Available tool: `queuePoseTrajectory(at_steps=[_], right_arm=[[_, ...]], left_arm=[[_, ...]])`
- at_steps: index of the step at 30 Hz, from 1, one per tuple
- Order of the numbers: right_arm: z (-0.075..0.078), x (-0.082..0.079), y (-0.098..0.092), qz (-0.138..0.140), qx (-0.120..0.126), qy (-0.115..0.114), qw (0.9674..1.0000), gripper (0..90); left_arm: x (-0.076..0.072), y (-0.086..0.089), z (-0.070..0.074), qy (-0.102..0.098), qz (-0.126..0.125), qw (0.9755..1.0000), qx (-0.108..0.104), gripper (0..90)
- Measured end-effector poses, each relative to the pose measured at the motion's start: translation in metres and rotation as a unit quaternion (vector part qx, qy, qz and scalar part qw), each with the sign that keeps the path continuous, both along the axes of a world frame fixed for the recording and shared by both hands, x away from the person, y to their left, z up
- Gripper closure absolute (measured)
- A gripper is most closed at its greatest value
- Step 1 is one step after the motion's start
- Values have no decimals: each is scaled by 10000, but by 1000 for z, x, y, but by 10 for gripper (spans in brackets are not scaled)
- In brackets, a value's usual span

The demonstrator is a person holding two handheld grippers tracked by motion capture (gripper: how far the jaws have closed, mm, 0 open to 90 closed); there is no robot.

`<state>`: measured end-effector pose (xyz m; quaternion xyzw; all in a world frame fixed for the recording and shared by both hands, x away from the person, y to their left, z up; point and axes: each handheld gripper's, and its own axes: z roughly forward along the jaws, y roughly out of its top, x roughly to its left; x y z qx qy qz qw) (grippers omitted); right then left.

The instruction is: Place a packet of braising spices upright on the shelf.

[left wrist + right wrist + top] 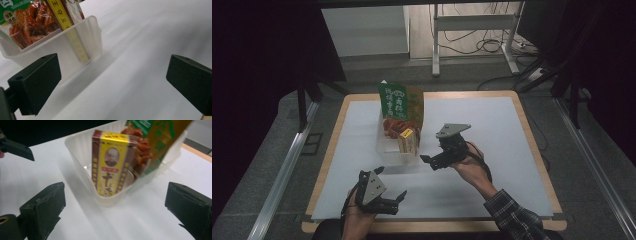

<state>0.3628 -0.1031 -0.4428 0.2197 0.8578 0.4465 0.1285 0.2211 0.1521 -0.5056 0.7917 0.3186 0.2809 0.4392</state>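
Observation:
A clear plastic bin stands mid-table on the white mat. A tall green snack packet printed with red food leans up inside it, and in front of that stands a yellow and brown box. My right gripper hovers just right of the bin, open and holding nothing. In the right gripper view the box and bin sit straight ahead of the open gripper. My left gripper is open and holds nothing near the front edge. In its own view that gripper faces the bin, packet and box.
The white mat covers most of a wood-edged table. A metal frame and floor cables lie beyond the far edge. One jaw of the left gripper shows at the top left of the right gripper view.

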Motion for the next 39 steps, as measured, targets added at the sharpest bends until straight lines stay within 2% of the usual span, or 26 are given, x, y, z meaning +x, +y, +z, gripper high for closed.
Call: queuePoseTrajectory(at_steps=[8,19,25,36,39], right_arm=[[-1,-6,-22,-126,-45,46,9999,9],[-9,-21,-57,-347,-103,144,9992,1],[-18,-29,-78,-494,-76,135,9987,1],[-36,-40,-113,-783,-222,63,9967,1],[-43,-43,-122,-856,-261,118,9959,1]], left_arm=[[0,-1,0,-1,-8,10000,25,0],[0,-2,-1,13,9,10000,-48,0],[0,-2,-2,20,2,10000,-16,0],[1,-3,-3,62,-18,10000,1,0],[2,-3,-4,113,-46,9999,24,0]])
